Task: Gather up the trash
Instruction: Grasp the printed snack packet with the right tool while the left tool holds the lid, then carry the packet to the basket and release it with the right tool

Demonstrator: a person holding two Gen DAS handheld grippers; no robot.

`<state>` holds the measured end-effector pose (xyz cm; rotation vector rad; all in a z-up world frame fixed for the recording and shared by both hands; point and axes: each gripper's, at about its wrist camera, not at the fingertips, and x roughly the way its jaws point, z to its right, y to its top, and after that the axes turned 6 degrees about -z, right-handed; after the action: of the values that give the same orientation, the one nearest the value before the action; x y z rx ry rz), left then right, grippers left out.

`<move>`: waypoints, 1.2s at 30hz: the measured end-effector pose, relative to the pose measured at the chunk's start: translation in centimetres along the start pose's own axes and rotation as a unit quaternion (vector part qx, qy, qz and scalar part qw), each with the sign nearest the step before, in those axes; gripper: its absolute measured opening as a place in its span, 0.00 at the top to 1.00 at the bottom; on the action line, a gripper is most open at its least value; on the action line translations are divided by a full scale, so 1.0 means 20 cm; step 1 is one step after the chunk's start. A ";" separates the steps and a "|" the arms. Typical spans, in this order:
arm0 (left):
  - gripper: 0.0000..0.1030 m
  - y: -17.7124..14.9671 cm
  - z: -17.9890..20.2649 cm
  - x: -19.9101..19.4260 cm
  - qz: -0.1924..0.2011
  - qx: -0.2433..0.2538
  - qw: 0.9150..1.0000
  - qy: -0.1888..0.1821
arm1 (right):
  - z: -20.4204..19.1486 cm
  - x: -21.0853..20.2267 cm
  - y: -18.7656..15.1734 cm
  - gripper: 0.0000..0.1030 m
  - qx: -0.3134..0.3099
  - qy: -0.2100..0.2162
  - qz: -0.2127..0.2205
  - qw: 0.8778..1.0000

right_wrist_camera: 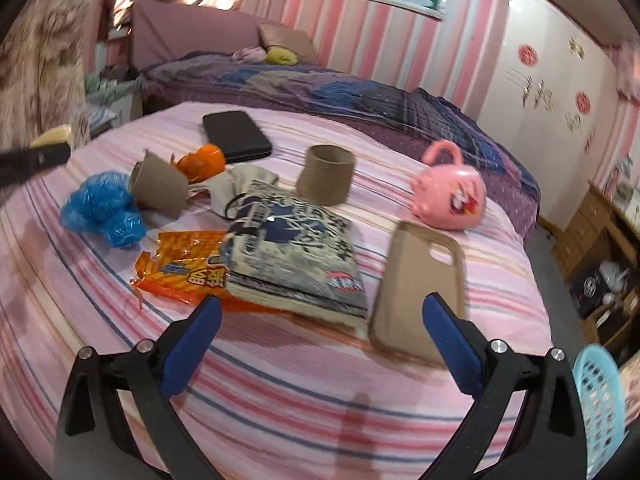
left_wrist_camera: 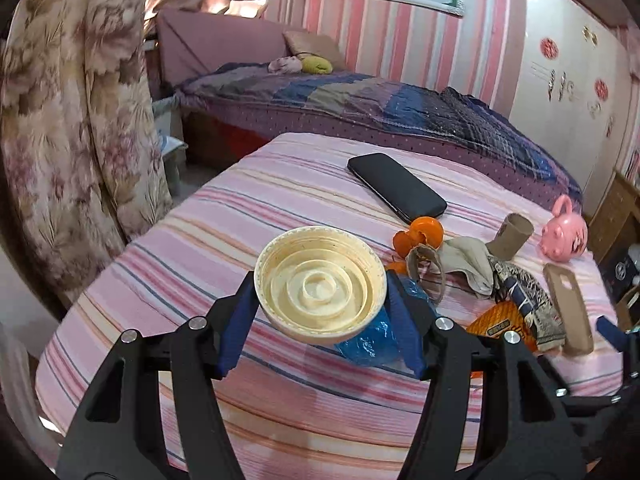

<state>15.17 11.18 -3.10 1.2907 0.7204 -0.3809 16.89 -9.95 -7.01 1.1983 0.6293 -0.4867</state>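
The cream plastic lid sits clamped between the blue pads of the left claw, held clear above the striped surface with its ribbed underside facing the camera. The grip is on the rim at two opposite points only, and the lid tilts a little, so it looks liable to pivot or pop out if the claw is swung quickly or the squeeze eases.

Just under and beyond it lies a crumpled blue plastic bag. Further on are a torn cardboard tube, an orange object, a grey cloth, an orange snack wrapper, a blue-and-white printed packet and an upright cardboard tube.

The right claw stands wide and holds nothing, hovering near the packet's front edge and a beige phone case. A black phone and a pink toy pig also lie among the litter. The risk here is sweeping up keepers with the trash, since the case lies almost between the right claw's pads.

A light blue basket shows at the lower right edge, possibly the bin. Reaching it takes the lid across the clutter.
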 end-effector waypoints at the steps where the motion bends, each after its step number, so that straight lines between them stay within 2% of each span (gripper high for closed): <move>1: 0.41 0.00 0.00 0.00 0.000 -0.002 1.000 0.001 | -0.03 0.02 0.01 0.06 -0.010 -0.006 -0.003 1.000; 3: 0.41 0.00 0.00 0.01 -0.001 -0.002 1.000 0.002 | -0.05 0.03 0.04 0.10 -0.019 -0.009 -0.006 1.000; 10: 0.41 -0.01 0.08 0.01 0.003 0.028 0.999 0.014 | 0.01 0.07 0.09 0.53 -0.004 0.017 -0.007 1.000; 16: 0.41 -0.02 0.12 0.01 0.005 0.041 0.999 0.013 | 0.17 0.04 0.11 0.80 0.031 0.040 0.014 0.999; 25: 0.41 -0.03 0.17 -0.03 0.011 0.044 0.999 0.005 | 0.38 -0.09 0.09 0.94 0.072 0.050 0.045 0.995; 36: 0.41 -0.09 0.34 -0.11 0.020 0.061 0.998 -0.027 | 0.56 -0.27 -0.02 0.95 0.093 0.047 0.058 0.993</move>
<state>14.31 3.89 -2.19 1.4036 0.6333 -0.4312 14.77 -20.61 -1.14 1.4318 0.6001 -0.3994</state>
